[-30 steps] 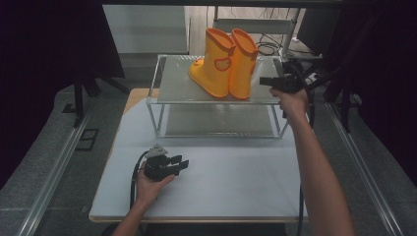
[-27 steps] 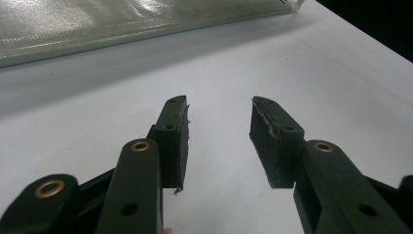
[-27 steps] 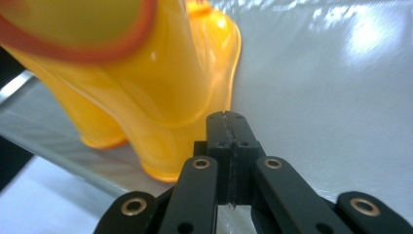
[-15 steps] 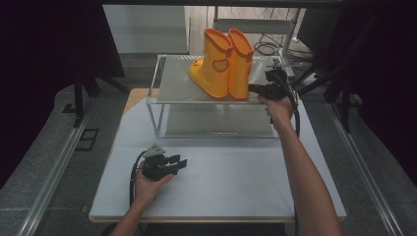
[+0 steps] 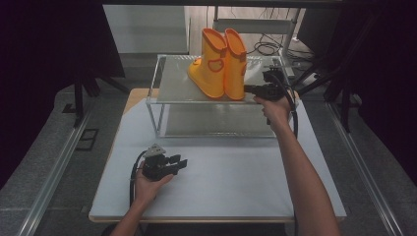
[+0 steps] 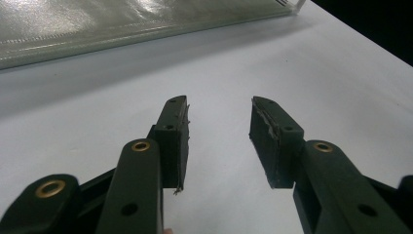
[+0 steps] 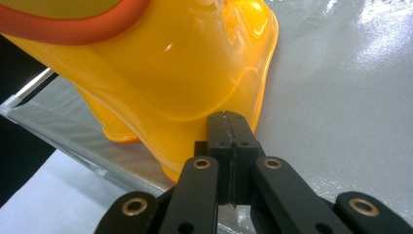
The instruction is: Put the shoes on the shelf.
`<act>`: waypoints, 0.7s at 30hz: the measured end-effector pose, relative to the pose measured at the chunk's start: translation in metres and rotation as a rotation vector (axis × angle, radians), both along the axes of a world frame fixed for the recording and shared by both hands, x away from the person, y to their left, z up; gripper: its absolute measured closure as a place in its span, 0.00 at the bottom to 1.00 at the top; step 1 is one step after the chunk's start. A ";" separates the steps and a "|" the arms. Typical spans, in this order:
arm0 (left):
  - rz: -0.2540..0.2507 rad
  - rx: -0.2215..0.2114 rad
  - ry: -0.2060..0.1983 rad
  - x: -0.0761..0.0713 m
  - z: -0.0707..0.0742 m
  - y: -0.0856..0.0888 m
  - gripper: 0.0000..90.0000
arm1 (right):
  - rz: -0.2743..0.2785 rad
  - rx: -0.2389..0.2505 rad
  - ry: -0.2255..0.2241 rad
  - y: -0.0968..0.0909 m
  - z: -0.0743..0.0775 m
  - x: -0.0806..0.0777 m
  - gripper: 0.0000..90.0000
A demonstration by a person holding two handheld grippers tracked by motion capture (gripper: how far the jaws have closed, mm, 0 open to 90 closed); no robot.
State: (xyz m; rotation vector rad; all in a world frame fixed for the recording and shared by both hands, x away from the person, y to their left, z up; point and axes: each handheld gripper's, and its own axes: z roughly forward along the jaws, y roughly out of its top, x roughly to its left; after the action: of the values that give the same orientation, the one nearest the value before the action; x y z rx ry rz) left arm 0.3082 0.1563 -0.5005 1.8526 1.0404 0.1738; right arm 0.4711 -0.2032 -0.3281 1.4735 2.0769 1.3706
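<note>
Since the earlier frames the right gripper [image 5: 252,89] has travelled leftward along the shelf top, from beside the shelf's right edge to the heel of the nearer yellow rubber boot [image 5: 235,66]; the left gripper [image 5: 178,163] has stayed in place on the white table [image 5: 236,177].

Landmark: the two-tier wire-framed shelf [image 5: 173,86], standing on the far half of the table. The pair of yellow rubber boots with orange cuffs stands upright on its upper tier, right of centre, toes pointing toward the shelf's left; the second boot [image 5: 209,66] is touching the first on its left. The upper tier is bare to the left of the boots and in a narrower strip to their right, where the right gripper is held.

In the right gripper view the jaws are pressed fully together with nothing between them, their tips [image 7: 228,127] at or just short of the boot's heel [image 7: 185,92]; contact cannot be confirmed. The shelf's front edge [image 7: 73,151] runs close beneath the heel.

In front of the shelf, the table surface is unoccupied apart from the left gripper, which lies near the front left. In the left gripper view its jaws stand apart, empty [image 6: 219,131], aimed at the shelf's lower tier [image 6: 122,24].

No brand, label or writing is legible in any view.
</note>
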 end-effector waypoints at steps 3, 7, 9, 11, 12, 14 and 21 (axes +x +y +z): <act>-0.002 -0.002 0.000 0.000 0.000 0.000 0.65 | 0.016 0.034 0.015 0.002 -0.001 0.000 1.00; 0.000 -0.001 0.000 0.000 0.000 0.000 0.65 | 0.040 0.040 0.010 0.007 -0.001 -0.002 1.00; -0.001 -0.004 0.001 0.000 0.000 0.000 0.65 | 0.041 0.044 0.008 0.008 -0.001 -0.002 1.00; -0.004 -0.001 0.002 0.000 -0.001 -0.001 0.65 | 0.043 0.049 0.013 0.008 -0.001 -0.001 1.00; -0.005 -0.001 0.003 0.000 -0.001 -0.001 0.65 | 0.046 0.054 0.017 0.007 -0.001 -0.001 1.00; -0.005 -0.001 0.003 0.000 -0.001 -0.002 0.65 | 0.050 0.069 0.022 0.006 -0.002 -0.001 1.00; -0.005 -0.001 0.003 0.000 -0.001 -0.002 0.65 | 0.091 0.101 0.029 0.016 -0.003 0.000 1.00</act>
State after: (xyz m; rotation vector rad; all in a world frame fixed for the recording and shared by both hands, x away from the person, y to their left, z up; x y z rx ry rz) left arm 0.3086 0.1547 -0.5015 1.8550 1.0373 0.1675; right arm 0.4712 -0.1875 -0.3309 1.4618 2.1453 1.5171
